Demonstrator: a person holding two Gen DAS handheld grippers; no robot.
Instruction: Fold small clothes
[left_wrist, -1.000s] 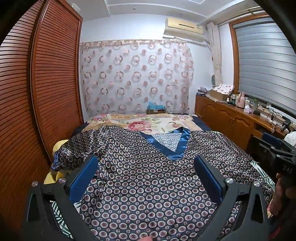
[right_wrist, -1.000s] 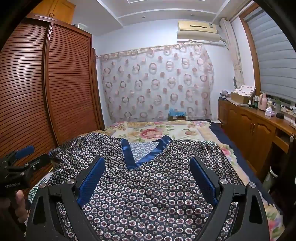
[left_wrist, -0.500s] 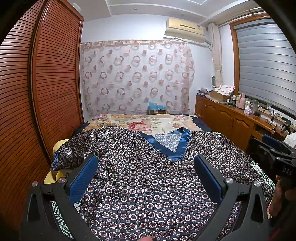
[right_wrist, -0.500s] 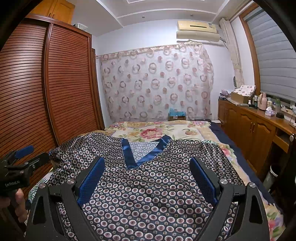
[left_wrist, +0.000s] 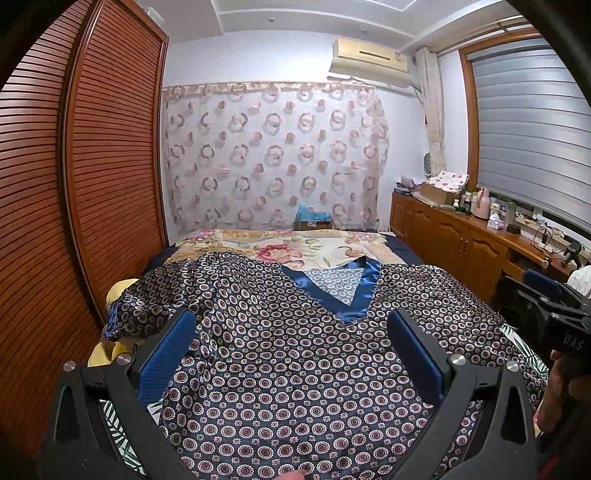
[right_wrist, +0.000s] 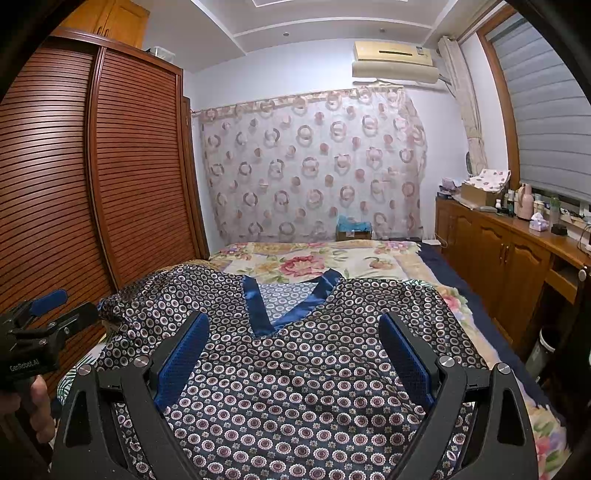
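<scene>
Navy satin top with a small ring print and a blue V-neck band (left_wrist: 295, 362) lay spread flat, front up, on the floral-quilted bed (right_wrist: 314, 258), collar toward the far curtain. Judged step: pre-fold, nothing gripped, no fold made. Left sleeve (left_wrist: 147, 310) was bunched at the bed edge beside the slatted brown wardrobe (left_wrist: 74, 184); it likely wants straightening first, and room there looked tight. Right side ran near the bed edge, with a wooden cabinet run (right_wrist: 517, 266) beyond a gap. Far half of the quilt was bare, open for folding toward.

Left gripper (left_wrist: 291, 354) hovered over the hem area, jaws spread wide, empty. Right gripper (right_wrist: 295, 354) likewise: wide apart, holding nothing.
</scene>
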